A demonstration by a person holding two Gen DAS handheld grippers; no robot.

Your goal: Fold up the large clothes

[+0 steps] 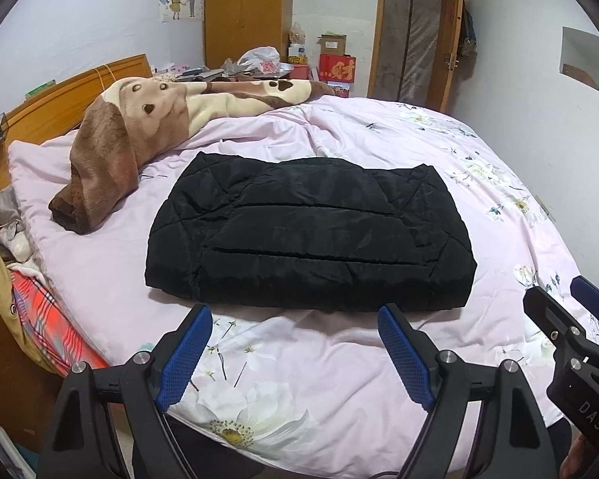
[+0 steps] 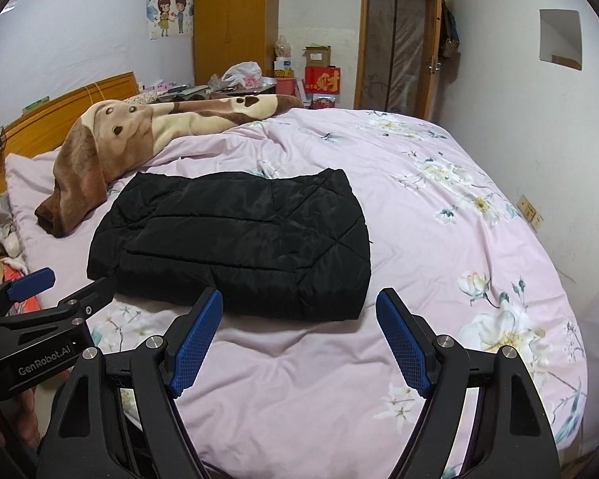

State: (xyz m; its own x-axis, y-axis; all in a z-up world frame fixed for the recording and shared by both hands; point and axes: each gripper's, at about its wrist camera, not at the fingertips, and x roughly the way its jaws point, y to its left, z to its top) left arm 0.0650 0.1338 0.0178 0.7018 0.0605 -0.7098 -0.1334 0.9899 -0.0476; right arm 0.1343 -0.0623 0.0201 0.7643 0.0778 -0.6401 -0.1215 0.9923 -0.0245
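Left fingers: the left gripper (image 1: 295,321) has its two blue-padded fingers (image 1: 183,359) spread wide, with nothing between them; they hang over the near edge of the bed, just short of the jacket's near fold and not touching it.
Right fingers: the right gripper (image 2: 299,305) is likewise spread wide and holds nothing; its left pad tip (image 2: 207,307) sits in front of the jacket's near edge, though whether it touches the cloth cannot be told.
Grippers together: side by side at the near edge; each shows at the margin of the other's view, the right gripper at the lower right of the left wrist view and the left gripper at the lower left of the right wrist view.
Jacket: the black quilted jacket (image 1: 307,239) lies folded into a flat, roughly rectangular bundle on the quilt, about midway across the bed and nearer the near edge than the far one; no sleeves stick out.
Quilt: a pink floral quilt (image 1: 439,167) covers the bed, creased around the jacket.
Blanket: a brown and cream plush blanket (image 1: 139,119) is heaped toward the headboard side, just beside the jacket's left end but apart from it.
Headboard: a wooden headboard (image 1: 60,99) runs along the left edge.
Room beyond: a wooden wardrobe (image 1: 247,12) and a door (image 1: 411,40) stand past the far edge.
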